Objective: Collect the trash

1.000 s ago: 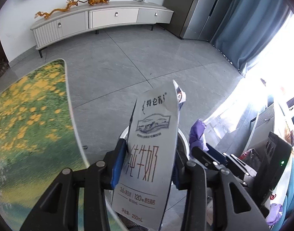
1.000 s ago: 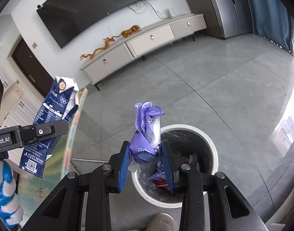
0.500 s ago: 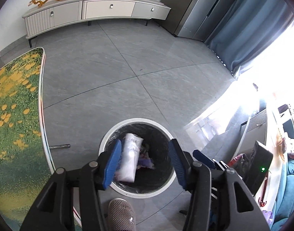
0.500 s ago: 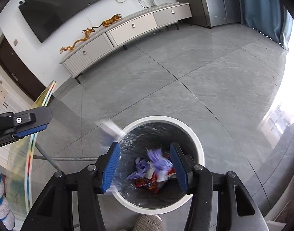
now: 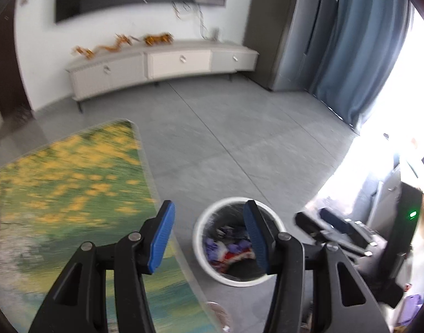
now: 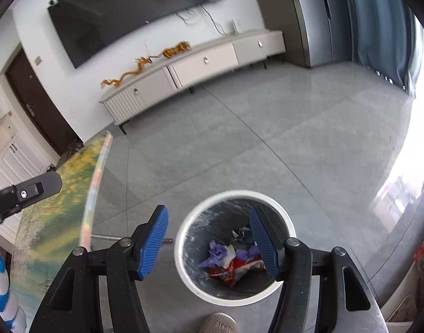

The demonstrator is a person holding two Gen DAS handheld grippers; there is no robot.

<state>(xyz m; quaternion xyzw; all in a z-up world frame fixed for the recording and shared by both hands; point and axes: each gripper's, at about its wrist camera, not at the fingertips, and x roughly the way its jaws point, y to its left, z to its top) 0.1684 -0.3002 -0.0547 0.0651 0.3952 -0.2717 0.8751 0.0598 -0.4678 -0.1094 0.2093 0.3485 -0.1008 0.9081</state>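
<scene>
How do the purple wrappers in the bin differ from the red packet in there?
The purple wrappers are plain and crumpled into loose wads; the red packet is printed with white and lies flatter. Purple sits in more than one clump; red is one piece. Both lie at the bottom of the white trash bin.

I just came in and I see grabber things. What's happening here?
A person is collecting trash with two hand-held grippers. Both the left gripper and the right gripper are open and empty; the right's jaws have just been opening. Wrappers lie in the white trash bin on the floor beside the flowered table.
</scene>
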